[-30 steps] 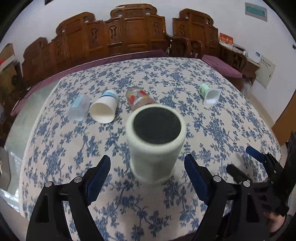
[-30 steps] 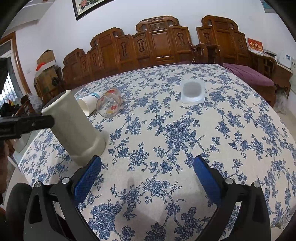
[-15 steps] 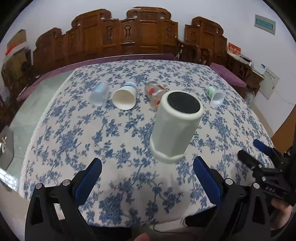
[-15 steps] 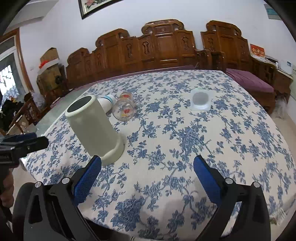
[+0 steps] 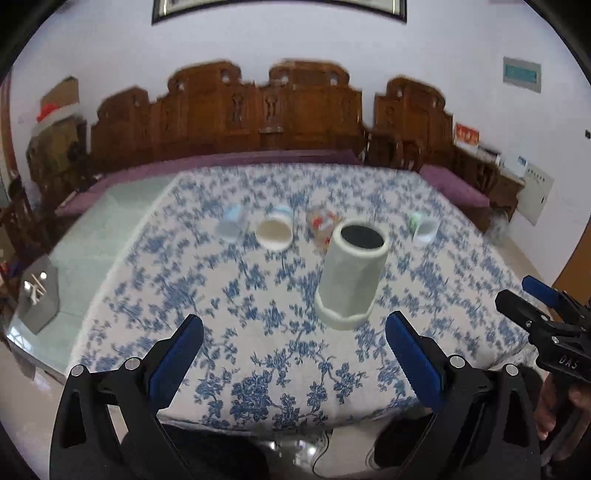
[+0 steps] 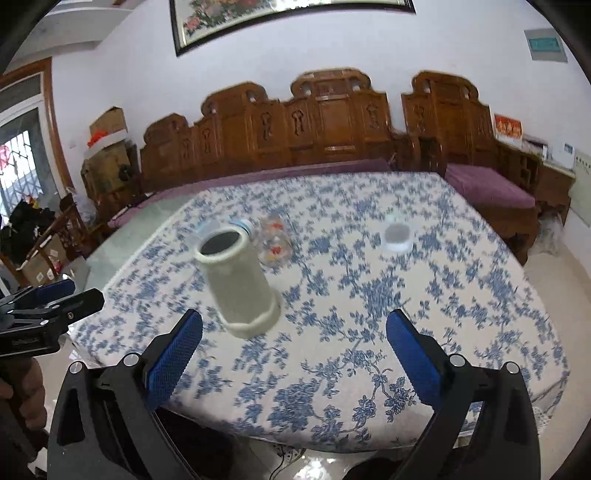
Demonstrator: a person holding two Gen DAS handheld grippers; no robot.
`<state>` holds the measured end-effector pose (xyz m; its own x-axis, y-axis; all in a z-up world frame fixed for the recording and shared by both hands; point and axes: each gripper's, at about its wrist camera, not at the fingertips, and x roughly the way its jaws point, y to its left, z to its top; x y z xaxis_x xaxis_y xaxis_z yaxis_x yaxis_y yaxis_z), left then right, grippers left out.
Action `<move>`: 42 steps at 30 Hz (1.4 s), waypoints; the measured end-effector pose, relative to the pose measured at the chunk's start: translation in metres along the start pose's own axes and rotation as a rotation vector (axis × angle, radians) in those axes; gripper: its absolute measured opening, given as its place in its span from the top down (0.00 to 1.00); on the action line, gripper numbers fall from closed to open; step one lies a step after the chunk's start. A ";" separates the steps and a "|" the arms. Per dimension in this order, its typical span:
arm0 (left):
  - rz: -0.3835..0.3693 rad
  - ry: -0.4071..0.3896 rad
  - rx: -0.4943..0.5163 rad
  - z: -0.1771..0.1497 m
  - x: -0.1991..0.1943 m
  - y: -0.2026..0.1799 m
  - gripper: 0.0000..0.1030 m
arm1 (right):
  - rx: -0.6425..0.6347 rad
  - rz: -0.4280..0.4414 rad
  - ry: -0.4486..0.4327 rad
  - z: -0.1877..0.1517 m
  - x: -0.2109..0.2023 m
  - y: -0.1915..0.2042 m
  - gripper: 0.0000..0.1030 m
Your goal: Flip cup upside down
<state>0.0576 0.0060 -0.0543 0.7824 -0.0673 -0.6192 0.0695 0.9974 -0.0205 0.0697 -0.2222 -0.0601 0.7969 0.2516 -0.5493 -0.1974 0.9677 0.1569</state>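
Pale cup standing on floral tablecloth, dark inside

A home living room: carved dark-wood bench seats with purple cushions, framed floral painting, blue-flowered tablecloth.

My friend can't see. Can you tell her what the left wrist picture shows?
A tall pale cup stands on a blue-flowered tablecloth, its dark end facing up. The open left gripper frames it without touching, smaller cups lie behind it, and the right gripper shows at the right edge.
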 end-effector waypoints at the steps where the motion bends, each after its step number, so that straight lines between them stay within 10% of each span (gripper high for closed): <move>1: 0.007 -0.027 0.001 0.001 -0.011 0.000 0.08 | -0.006 0.003 -0.015 0.002 -0.008 0.004 0.03; 16: 0.038 -0.201 -0.008 0.006 -0.102 -0.002 0.08 | -0.062 -0.008 -0.197 0.019 -0.094 0.035 0.03; 42: 0.054 -0.210 -0.003 0.003 -0.106 -0.006 0.08 | -0.059 -0.007 -0.201 0.020 -0.098 0.035 0.03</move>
<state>-0.0235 0.0072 0.0139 0.8967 -0.0180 -0.4422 0.0227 0.9997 0.0055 -0.0042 -0.2134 0.0154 0.8951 0.2419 -0.3745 -0.2195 0.9703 0.1021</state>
